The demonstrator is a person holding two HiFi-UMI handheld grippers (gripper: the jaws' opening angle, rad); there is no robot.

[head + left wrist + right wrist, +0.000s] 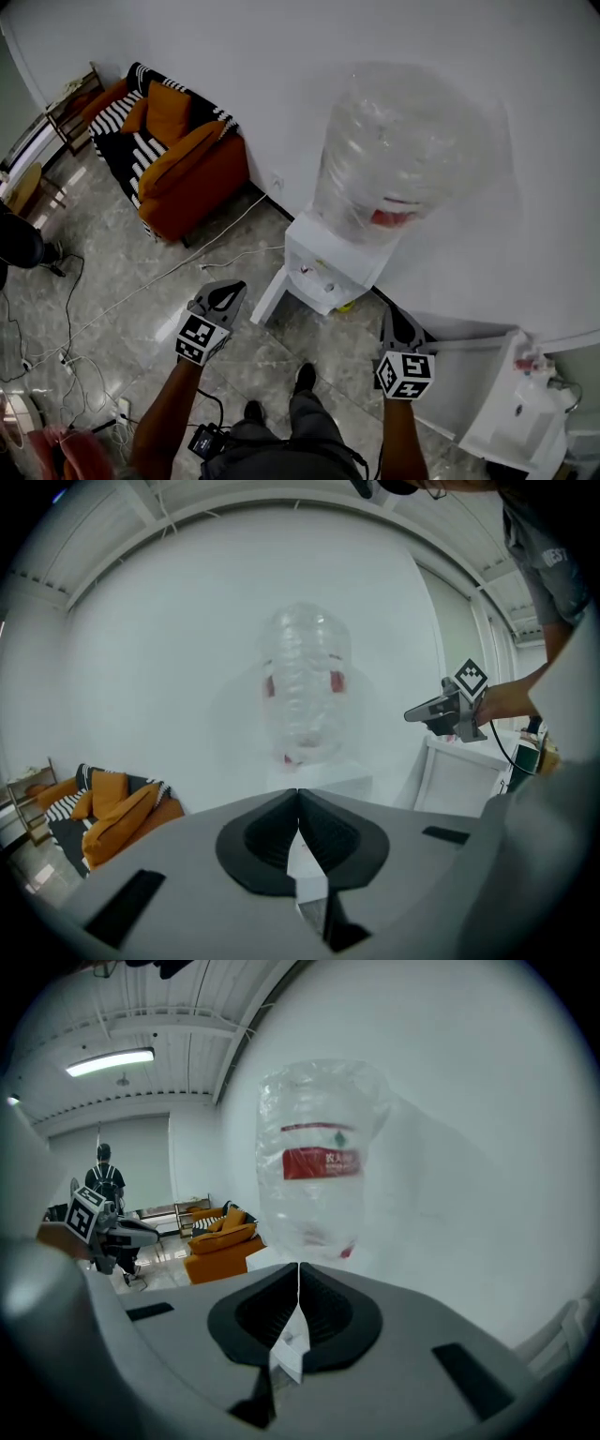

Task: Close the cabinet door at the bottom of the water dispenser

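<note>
Both sets of fingers are pressed together with nothing between them: left gripper (232, 291) tips meet in the left gripper view, right gripper (394, 317) the same in the right gripper view. The water dispenser (328, 262) stands against the wall, ahead of both sets of fingers and between them, with the clear bottle (394, 159) on top. Its cabinet door (267, 298) is at the bottom and stands open. In the head view it shows edge-on as a white panel running from the dispenser's left front corner out toward you. The door's outer end is just beside the left fingers, ahead and slightly inward of them, not touching. The right fingers are near the dispenser's other front corner, well apart from the door, so the left hand looks nearer for the push. The hinge seems to be at the dispenser end, so the swing would go inward, across toward the right fingers. A small yellow-green thing (345, 307) lies at the dispenser's base near the opening; I can't tell if it sits in the door's path. Outward of the right fingers is a white side unit (497, 403). Outward of the left fingers, well apart, are floor cables (141, 291) and an orange sofa (178, 159). Your shoes (305, 377) are behind both sets of fingers.
</note>
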